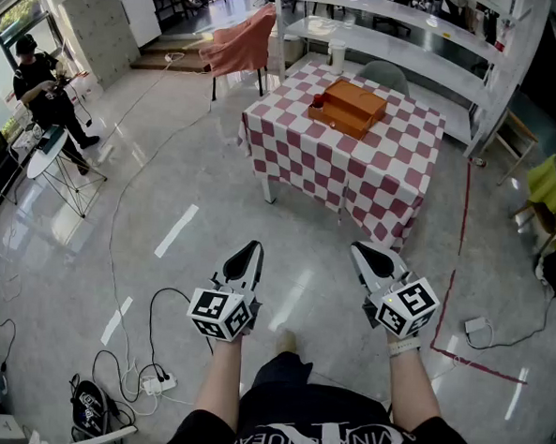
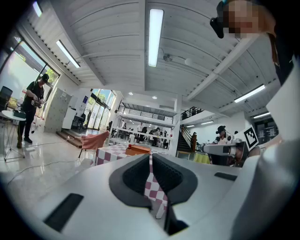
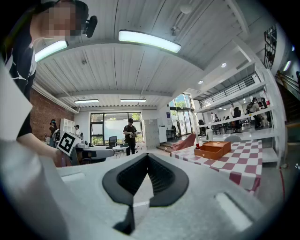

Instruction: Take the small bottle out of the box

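Far ahead stands a table with a red-and-white checked cloth. On it sits an orange-brown box, also seen as the box and the box. A small red bottle stands at the box's left end; whether it is inside I cannot tell. It shows tiny as the bottle. My left gripper and right gripper are held level over the floor, well short of the table. Both are shut with nothing between the jaws, as the left gripper and right gripper views show.
A chair draped in pink cloth stands left of the table, with white metal shelving behind it. A person stands at the far left by a small table. Cables and a power strip lie on the floor near my feet. Red tape marks the floor at right.
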Available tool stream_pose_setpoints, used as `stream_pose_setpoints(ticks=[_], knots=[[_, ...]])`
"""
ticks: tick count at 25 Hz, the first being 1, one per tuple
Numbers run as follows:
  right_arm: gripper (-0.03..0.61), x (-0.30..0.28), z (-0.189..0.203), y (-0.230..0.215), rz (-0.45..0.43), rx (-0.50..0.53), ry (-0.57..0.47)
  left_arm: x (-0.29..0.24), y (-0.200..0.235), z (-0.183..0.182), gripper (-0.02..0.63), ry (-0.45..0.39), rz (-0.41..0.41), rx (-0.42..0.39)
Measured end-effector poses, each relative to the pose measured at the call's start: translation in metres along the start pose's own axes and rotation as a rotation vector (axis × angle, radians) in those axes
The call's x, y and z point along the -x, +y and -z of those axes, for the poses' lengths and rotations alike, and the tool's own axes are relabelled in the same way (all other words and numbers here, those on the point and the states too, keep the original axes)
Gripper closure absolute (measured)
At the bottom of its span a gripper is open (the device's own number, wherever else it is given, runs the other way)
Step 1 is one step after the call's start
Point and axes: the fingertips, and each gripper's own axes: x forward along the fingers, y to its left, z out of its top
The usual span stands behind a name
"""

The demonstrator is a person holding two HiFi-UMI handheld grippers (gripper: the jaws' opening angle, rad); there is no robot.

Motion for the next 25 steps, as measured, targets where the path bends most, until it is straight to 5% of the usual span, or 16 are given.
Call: stream_pose_setpoints(ticks=[25], knots=[[0.572,-0.137,-0.004,-0.092,0.124,-0.084,-0.025,-0.133,0.109,-0.017,0.589,0.050,0.109,-0.001]])
